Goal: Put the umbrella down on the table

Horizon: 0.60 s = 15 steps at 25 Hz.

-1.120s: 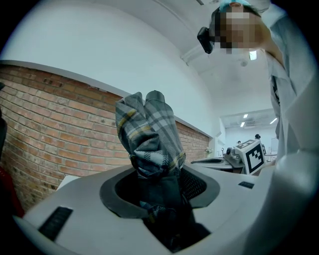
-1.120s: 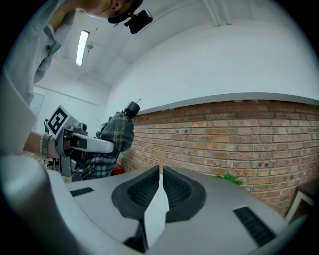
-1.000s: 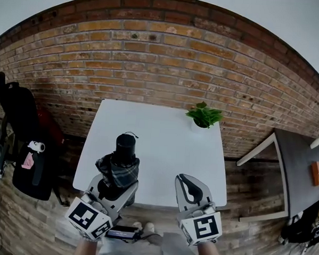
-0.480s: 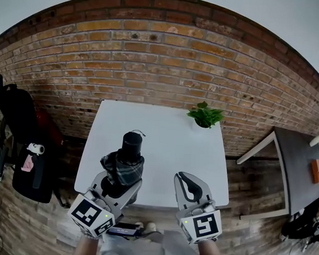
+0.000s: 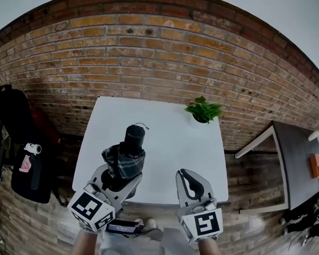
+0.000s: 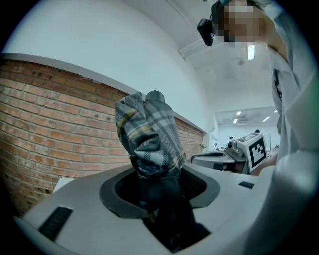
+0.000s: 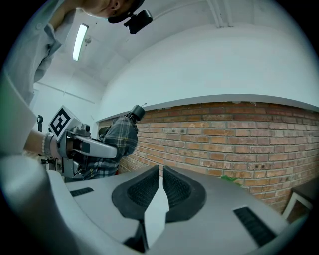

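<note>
Starting with the biggest: brick wall [image 5: 152, 60] across the back, rough red-brown courses with pale mortar. Below it, the white counter [image 5: 169, 151], flat, smooth, matte, square-cornered.

Next down in size, the umbrella [image 5: 125, 155], up over the near left part of the counter. Folded compact type: soft plaid canopy, grey and dark with thin yellow lines, bunched in loose folds round a stiff core, capped by a stubby black cylindrical handle [image 5: 134, 138]. Standing nearly upright, leaning a little towards the wall. Hard to judge from above whether clear of the surface; probably lifted, not yet laid down.

Handling call: likely light. Squashy outside, rigid down the middle, cloth a bit slippery, so liable to slide or swing in a loose pinch. Best taken round the bundled middle or on the hard handle. Not fragile; fine to lower onto its side, though round enough to roll a touch.

Now the left claw [image 5: 118, 176], pinching the umbrella low down, dark ribbed pads pressing into the fabric from both sides. Right claw [image 5: 187, 180] alongside, apart from the umbrella, pads pressed all but together on nothing.

Smallest last: a leafy green potted plant [image 5: 204, 110] at the far right corner of the counter.
</note>
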Available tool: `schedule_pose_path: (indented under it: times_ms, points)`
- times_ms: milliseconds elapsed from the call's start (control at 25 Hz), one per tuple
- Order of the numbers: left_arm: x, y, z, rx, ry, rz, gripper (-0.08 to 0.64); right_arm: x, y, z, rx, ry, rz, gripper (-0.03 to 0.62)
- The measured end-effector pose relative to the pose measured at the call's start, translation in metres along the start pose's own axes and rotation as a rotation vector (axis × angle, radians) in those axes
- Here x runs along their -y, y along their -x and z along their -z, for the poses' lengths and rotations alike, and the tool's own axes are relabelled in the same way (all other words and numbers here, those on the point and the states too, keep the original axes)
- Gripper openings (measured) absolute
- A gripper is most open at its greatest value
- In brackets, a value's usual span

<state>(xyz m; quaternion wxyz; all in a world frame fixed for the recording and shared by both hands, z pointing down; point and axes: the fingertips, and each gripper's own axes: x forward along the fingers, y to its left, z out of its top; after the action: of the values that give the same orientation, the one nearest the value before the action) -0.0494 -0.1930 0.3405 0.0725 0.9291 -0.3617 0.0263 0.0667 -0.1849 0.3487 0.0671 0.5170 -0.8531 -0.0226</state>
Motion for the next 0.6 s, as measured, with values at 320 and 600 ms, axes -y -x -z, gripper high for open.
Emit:
schedule_pose_path:
  times_ms: [320,600]
  points:
    - [-0.018,-0.037,0.024,-0.088,-0.007,0.028,0.218,0.014,0.0,0.018,-0.052,-0.015,0.03,0.052]
    - [-0.033,-0.084,0.061,-0.24,-0.014,0.062,0.218,0.031,0.002,0.033,-0.091,-0.038,0.059,0.052]
